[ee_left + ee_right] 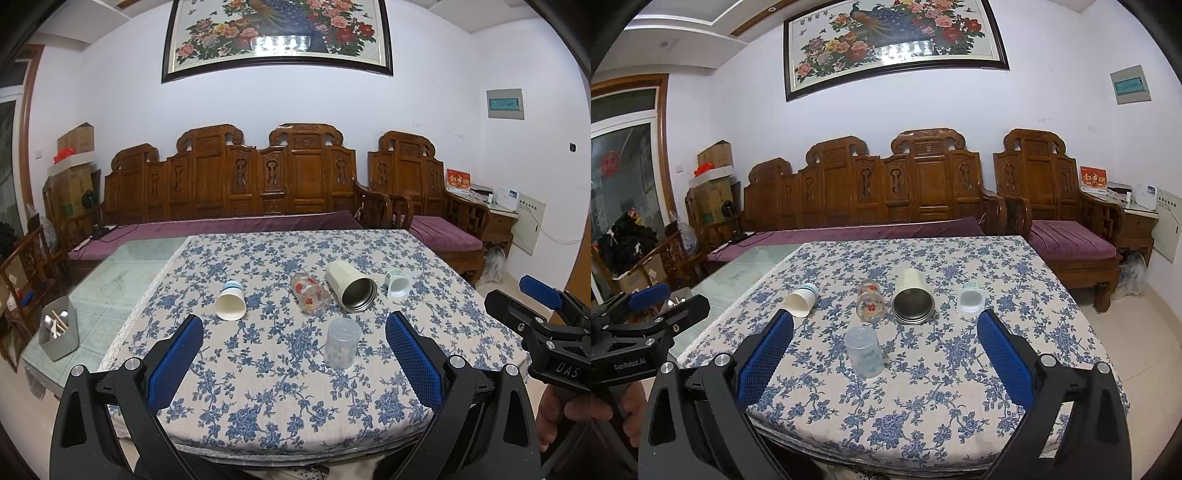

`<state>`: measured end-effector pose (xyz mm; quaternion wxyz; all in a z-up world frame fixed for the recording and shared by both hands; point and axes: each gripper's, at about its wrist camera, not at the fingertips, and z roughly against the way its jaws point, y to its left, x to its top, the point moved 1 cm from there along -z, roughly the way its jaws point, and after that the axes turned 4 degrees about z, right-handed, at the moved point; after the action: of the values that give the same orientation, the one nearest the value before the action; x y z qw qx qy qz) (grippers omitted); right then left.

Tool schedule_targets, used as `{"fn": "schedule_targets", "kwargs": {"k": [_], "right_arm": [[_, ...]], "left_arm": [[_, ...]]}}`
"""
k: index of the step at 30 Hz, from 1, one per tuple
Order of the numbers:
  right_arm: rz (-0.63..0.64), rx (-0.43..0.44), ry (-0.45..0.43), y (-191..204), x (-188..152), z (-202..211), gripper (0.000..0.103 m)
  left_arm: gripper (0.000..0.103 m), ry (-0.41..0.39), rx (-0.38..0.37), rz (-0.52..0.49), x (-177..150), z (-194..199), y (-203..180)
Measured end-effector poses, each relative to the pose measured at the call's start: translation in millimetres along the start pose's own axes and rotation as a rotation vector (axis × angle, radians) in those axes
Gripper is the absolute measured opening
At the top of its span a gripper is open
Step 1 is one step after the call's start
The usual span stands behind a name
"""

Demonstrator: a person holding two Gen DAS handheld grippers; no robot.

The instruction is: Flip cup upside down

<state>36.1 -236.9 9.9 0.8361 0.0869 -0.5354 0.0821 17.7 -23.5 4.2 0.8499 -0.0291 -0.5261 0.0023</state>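
A clear plastic cup (340, 343) stands mouth down on the flowered tablecloth (288, 402); it also shows in the right wrist view (864, 351). Behind it lie a white paper cup (231, 302) (800, 300), a glass with red fish (309, 294) (870, 299), a cream steel-lined tumbler (351, 286) (912, 299) and a small pale cup (398, 283) (970, 300), all on their sides. My left gripper (293, 354) is open and empty, short of the cups. My right gripper (885, 354) is open and empty above the near table edge.
A grey caddy with utensils (59, 332) sits on the bare glass tabletop (122, 273) at the left. A carved wooden sofa (236, 184) and armchair (424, 184) stand behind the table. The other gripper shows at each view's side (546, 332) (635, 332).
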Motion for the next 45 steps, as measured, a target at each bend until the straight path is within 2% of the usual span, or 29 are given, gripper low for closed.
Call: {"fn": "schedule_targets", "kwargs": {"k": [45], "right_arm": [[-0.004,0.003,-0.001,2.0,1.0,2.0,0.100]], "left_arm": [[0.095,-0.011,0.002,0.004,-2.1,2.8,3.2]]}}
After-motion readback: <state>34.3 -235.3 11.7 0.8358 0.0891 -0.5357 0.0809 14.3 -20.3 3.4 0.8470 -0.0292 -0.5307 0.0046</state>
